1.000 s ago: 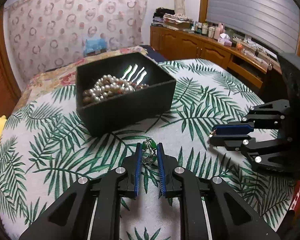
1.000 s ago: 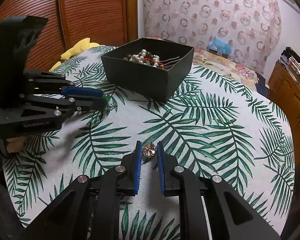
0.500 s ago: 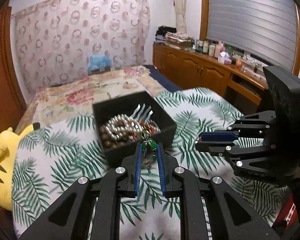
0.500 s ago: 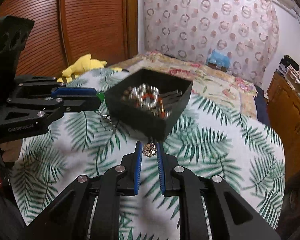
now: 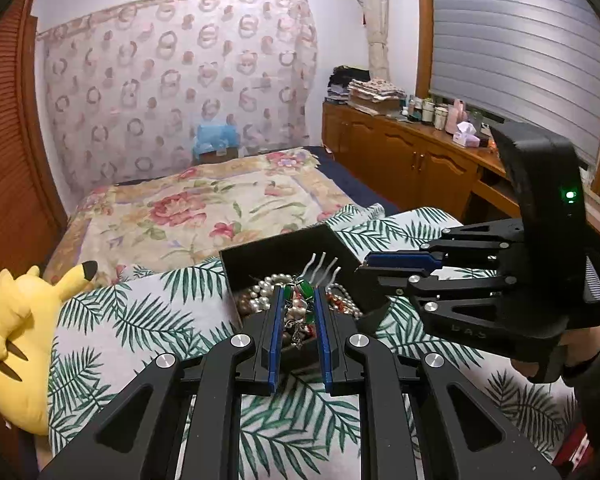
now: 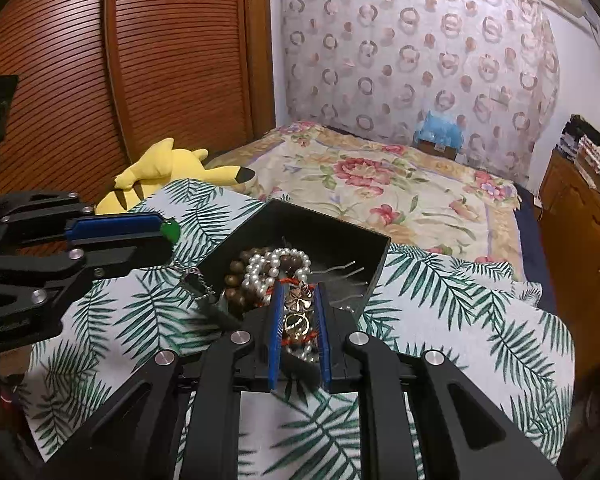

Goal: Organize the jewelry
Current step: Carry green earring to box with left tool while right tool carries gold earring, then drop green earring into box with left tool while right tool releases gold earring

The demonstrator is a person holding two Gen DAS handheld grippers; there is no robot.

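Dim, warm indoor light falls from overhead, and small highlights glint off the pearls in the black jewelry box (image 6: 332, 236). Around that box, straight lines bow outward and the corners fall to black. The leaf-print cloth (image 6: 460, 320) nearest the lens is slightly smeared.

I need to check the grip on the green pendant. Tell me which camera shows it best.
The left wrist view: the green pendant sits centred between the left gripper pads, chain dangling. The right wrist view shows only its green tip from the side.
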